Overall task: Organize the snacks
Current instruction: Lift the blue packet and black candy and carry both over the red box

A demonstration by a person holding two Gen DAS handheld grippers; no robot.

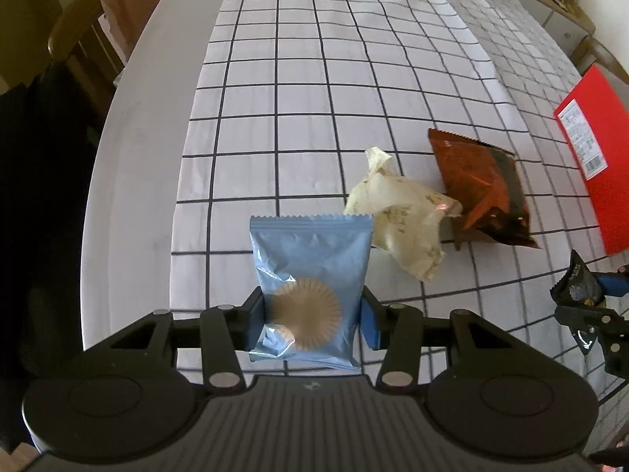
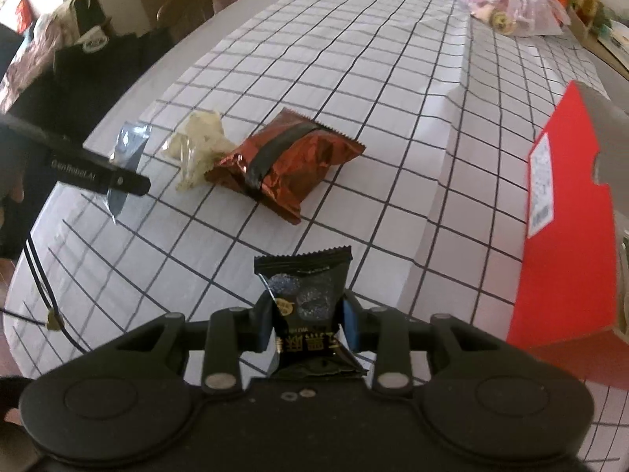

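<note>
- My left tongs (image 1: 310, 320) are clenched on a light blue packet (image 1: 310, 275) printed with a tan sunburst disc, held over the table's near edge.
- My right tongs (image 2: 308, 324) grip a black packet (image 2: 310, 314) with gold characters too blurred to read.
- The right view alone shows "GenRobot.AI" on my left tool.
- Cream wrapper (image 1: 401, 216) and red-brown foil packet (image 1: 483, 192) lie touching mid-table on the grid cloth (image 1: 314, 78).
- A red box (image 2: 566, 212) with a white label sits by the right edge.
- A clear bag (image 2: 511, 0) rests at the far end.
</note>
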